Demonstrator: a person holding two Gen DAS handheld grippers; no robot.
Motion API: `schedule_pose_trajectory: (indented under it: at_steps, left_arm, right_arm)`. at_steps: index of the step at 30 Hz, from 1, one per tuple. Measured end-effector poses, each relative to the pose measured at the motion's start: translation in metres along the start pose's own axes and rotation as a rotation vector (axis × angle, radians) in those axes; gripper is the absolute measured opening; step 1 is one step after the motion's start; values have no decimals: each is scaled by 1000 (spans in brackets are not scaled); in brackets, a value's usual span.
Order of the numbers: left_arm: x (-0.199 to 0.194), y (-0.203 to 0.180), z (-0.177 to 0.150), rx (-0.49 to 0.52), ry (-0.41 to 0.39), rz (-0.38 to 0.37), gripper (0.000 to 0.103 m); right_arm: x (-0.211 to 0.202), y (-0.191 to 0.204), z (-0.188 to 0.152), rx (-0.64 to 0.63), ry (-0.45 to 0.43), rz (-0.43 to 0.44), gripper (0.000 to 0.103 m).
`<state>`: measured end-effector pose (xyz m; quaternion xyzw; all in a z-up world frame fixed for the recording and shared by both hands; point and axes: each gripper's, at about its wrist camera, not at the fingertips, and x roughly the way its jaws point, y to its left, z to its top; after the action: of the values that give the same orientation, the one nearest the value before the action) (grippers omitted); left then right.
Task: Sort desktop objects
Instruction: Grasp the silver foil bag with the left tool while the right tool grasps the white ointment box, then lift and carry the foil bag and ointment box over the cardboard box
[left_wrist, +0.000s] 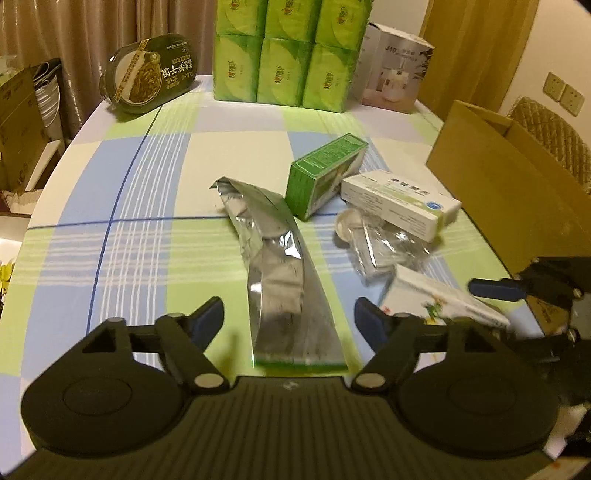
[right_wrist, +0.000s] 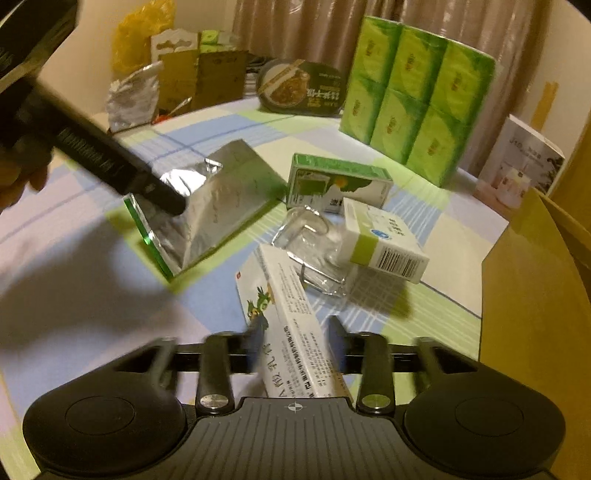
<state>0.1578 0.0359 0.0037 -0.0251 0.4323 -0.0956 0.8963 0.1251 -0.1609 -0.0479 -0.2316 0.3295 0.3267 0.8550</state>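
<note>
The right claw (right_wrist: 295, 350) is pinching a white carton with a parrot print (right_wrist: 291, 317) above the checked bench (right_wrist: 92, 288); the left claw (left_wrist: 290, 317) is spreading wide around a silver foil pouch (left_wrist: 284, 273) lying on it.

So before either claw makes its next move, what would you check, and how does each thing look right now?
1. Right claw has the white bird-print box between its fingers: ok.
2. That grip is firm: cannot tell, the picture is blurred.
3. Left claw is open wide enough for the silver foil pouch: ok.
4. Left claw is lined up over the pouch: ok.
5. Cardboard box on the right is open: ok.
6. Clear plastic packet is free to lift: not ok, the white and green medicine box lies on it.
</note>
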Motion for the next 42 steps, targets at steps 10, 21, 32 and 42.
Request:
schedule_pose_trajectory:
  at_steps: [10,21,32,42]
  left_arm:
    - [38,-4,13,9,57,0,72]
    - [33,-3,1,32,124,-22,46]
    - [-34,-46,-71,166,185,-108,44]
    - [-48,-57,-81,157,153,-65,59]
  right_arm:
    - [22,-5,-6,-5,54,17,53]
    - [7,-4,-12,113,61,49,42]
    - [-46,-5,-56,403,102,88,42]
    - [-77,18,-78,299,43,-64,55]
